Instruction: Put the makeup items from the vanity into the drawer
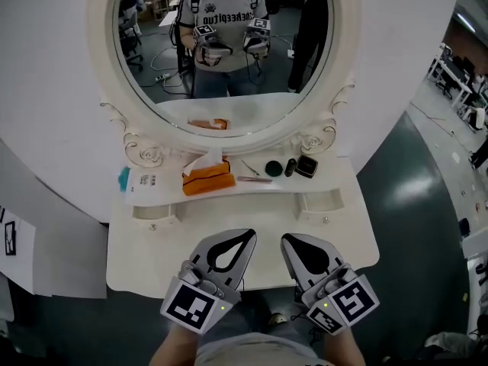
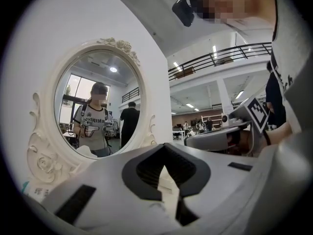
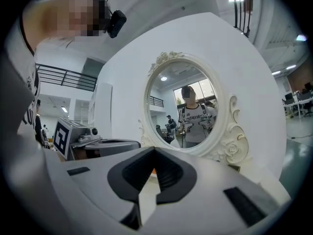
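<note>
Makeup items are all sitting on the vanity shelf (image 1: 335, 175), none moved yet. Right cluster: round dark compact (image 1: 273, 168), small dark bottle (image 1: 290, 167) just beside it, square black compact (image 1: 306, 166) next to that. Left of them a pink pencil (image 1: 254, 179) is lying flat, with a thin stick-like item (image 1: 249, 168) just behind it; too small to say what it is. Further left an orange box (image 1: 207, 179) with white tissue poking out of it, then a white packet (image 1: 149, 181) at the shelf's left end. I'm not sure those two count as makeup.

Two small drawers are sitting under the shelf, left drawer (image 1: 156, 213) and right drawer (image 1: 320, 201). Both are looking closed, nothing going in.

So progress is reading as zero: no drawer opened, no item picked. Everything is left to do: open a drawer, carry the items over one at a time, probably close it.

Left gripper (image 1: 244, 239) and right gripper (image 1: 291, 241) are hanging side by side over the near edge of the tabletop (image 1: 137, 258), pointing at the vanity, well short of the shelf. Left gripper (image 2: 164, 148) is showing jaws together with nothing between them; right gripper (image 3: 154, 151) is also clenched and empty.

The oval mirror (image 1: 339, 90) is reflecting the person holding both grippers. Likely next step is a drawer pull, but I'm judging that, not seeing it.
</note>
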The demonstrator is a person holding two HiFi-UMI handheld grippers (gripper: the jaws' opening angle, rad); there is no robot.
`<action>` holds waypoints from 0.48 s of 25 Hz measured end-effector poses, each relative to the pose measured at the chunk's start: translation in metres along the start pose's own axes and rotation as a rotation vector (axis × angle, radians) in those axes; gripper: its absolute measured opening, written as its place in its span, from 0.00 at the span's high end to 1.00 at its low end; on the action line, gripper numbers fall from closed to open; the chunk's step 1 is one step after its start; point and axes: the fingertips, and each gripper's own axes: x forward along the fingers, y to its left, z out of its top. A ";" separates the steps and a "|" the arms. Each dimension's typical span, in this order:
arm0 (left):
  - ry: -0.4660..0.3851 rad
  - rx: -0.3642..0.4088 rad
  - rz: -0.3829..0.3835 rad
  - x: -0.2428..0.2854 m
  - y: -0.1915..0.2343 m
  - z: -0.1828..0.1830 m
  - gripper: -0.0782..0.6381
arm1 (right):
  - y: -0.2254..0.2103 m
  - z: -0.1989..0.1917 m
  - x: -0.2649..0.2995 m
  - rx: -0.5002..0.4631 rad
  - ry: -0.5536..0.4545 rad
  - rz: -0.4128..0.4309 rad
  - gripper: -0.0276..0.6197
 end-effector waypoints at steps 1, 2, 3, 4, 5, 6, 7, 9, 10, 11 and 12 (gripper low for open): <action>-0.001 -0.001 -0.008 -0.001 0.005 -0.001 0.87 | 0.002 0.000 0.006 0.001 0.001 -0.006 0.92; 0.000 -0.004 -0.014 -0.001 0.011 -0.001 0.87 | 0.004 -0.001 0.012 0.001 0.002 -0.011 0.92; 0.000 -0.007 -0.020 -0.002 0.016 -0.002 0.87 | 0.005 -0.002 0.017 0.002 0.004 -0.015 0.92; 0.000 -0.010 -0.024 -0.004 0.022 -0.003 0.87 | 0.007 -0.003 0.023 0.003 0.005 -0.019 0.92; -0.001 -0.013 -0.028 -0.005 0.027 -0.004 0.87 | 0.009 -0.004 0.028 0.005 0.007 -0.023 0.92; -0.001 -0.015 -0.033 -0.006 0.032 -0.005 0.87 | 0.010 -0.005 0.033 0.006 0.009 -0.027 0.92; -0.001 -0.017 -0.038 -0.006 0.037 -0.006 0.87 | 0.011 -0.006 0.038 0.008 0.011 -0.031 0.92; 0.001 -0.021 -0.048 -0.009 0.045 -0.009 0.87 | 0.014 -0.008 0.046 0.009 0.014 -0.038 0.92; 0.002 -0.023 -0.051 -0.010 0.049 -0.010 0.87 | 0.015 -0.008 0.050 0.009 0.016 -0.041 0.92; 0.003 -0.026 -0.054 -0.012 0.053 -0.012 0.87 | 0.017 -0.009 0.054 0.010 0.017 -0.044 0.92; 0.006 -0.029 -0.056 -0.013 0.056 -0.013 0.87 | 0.019 -0.010 0.057 0.009 0.019 -0.047 0.92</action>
